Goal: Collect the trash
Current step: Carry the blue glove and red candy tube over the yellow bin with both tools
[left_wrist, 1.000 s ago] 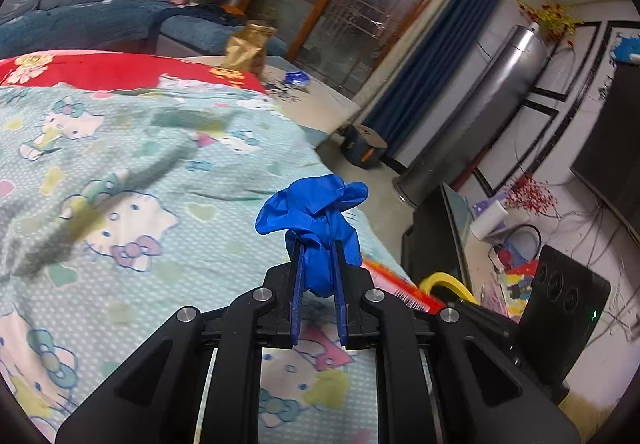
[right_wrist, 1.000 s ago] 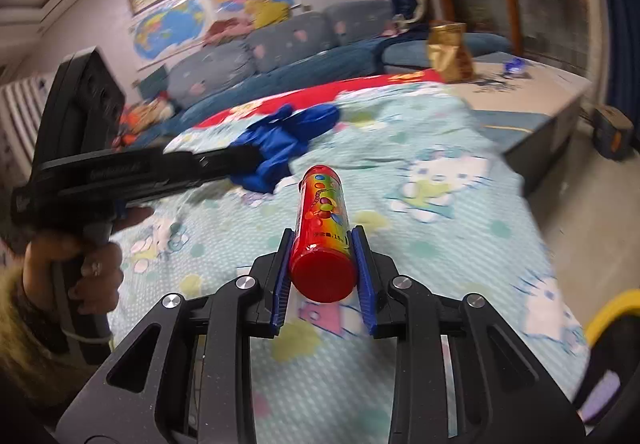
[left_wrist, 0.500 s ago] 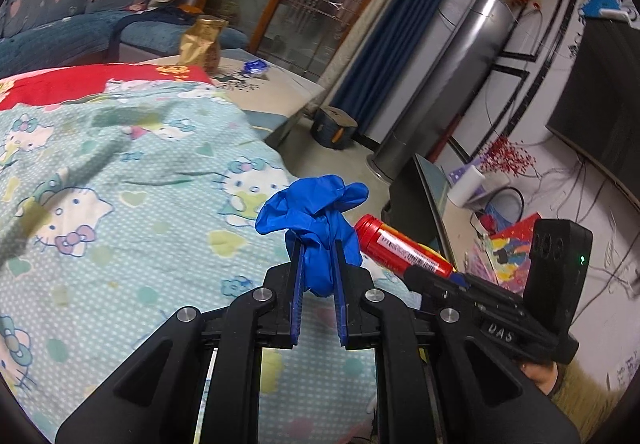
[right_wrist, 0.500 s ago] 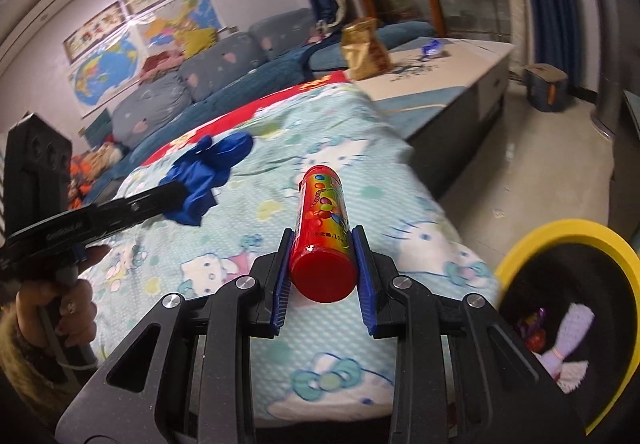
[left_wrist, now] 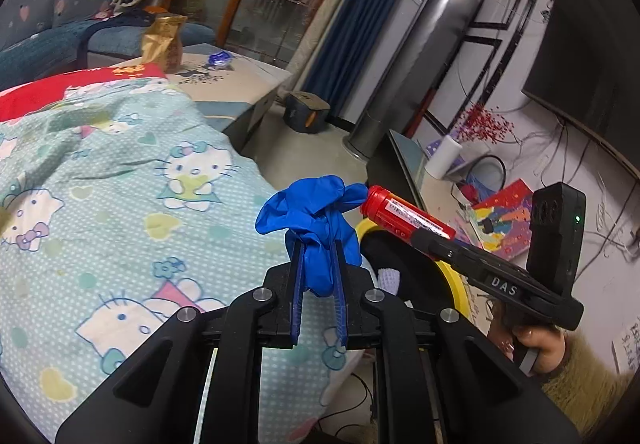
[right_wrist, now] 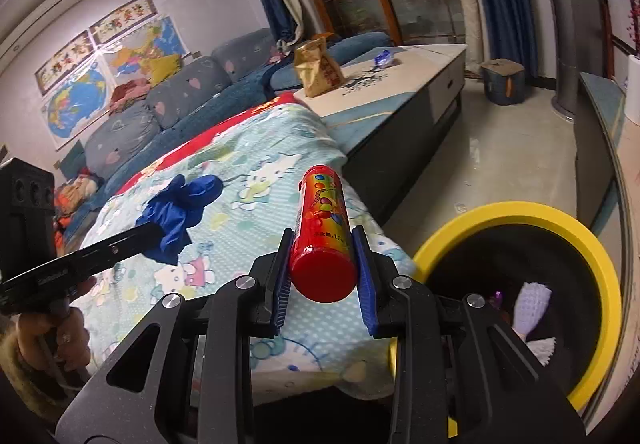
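Note:
My left gripper (left_wrist: 318,248) is shut on a crumpled blue glove (left_wrist: 316,216), held above the bed's edge. My right gripper (right_wrist: 323,240) is shut on a red candy tube (right_wrist: 323,228) that lies along its fingers. In the left wrist view the candy tube (left_wrist: 404,218) and right gripper (left_wrist: 436,244) sit just right of the glove. The blue glove (right_wrist: 176,210) shows at the left of the right wrist view, pinched in the left gripper (right_wrist: 154,232). A black bin with a yellow rim (right_wrist: 600,264) stands on the floor at the bed's corner, below and right of the tube; it holds a white cloth (right_wrist: 532,304).
The bed carries a light blue cartoon-cat blanket (left_wrist: 120,204). Beyond it, a low cabinet (right_wrist: 420,84) bears a gold bag (right_wrist: 318,66) and a blue wrapper (right_wrist: 382,58). A dark TV stand (left_wrist: 394,168) with clutter and a silver column (left_wrist: 416,56) stand to the right, with bare floor (right_wrist: 512,148) between.
Both grippers have swung right, from over the blanket toward the bed's corner. The yellow-rimmed bin has come into view and grown larger. Both grips are unchanged.

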A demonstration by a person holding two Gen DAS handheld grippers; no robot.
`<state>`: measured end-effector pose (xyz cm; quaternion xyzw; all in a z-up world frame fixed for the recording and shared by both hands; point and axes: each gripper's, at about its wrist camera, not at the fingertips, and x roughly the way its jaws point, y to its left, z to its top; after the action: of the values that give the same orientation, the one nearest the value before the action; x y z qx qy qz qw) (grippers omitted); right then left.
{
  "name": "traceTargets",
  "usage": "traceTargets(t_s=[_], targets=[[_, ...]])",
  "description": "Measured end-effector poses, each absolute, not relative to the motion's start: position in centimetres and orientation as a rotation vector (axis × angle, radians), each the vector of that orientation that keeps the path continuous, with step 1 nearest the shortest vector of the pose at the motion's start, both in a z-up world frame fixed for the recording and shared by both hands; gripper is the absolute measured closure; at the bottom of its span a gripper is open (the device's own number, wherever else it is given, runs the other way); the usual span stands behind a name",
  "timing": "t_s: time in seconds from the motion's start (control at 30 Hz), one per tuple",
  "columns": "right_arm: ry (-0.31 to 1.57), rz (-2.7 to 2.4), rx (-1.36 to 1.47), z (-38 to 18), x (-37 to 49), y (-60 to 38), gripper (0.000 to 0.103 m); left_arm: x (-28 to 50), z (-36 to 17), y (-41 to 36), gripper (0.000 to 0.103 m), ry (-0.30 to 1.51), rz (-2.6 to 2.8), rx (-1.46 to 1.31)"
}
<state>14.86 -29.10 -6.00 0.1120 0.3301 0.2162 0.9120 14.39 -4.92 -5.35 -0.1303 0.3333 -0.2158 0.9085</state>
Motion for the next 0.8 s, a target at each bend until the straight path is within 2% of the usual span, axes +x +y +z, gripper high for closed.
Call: traceTargets(t_s=[0.8], targets=[[0.685,0.216,0.335,-8.1,13.0,-37.5,0.080,13.4,-6.4,-13.2,0.090,0.733,-0.587,-0.132]])
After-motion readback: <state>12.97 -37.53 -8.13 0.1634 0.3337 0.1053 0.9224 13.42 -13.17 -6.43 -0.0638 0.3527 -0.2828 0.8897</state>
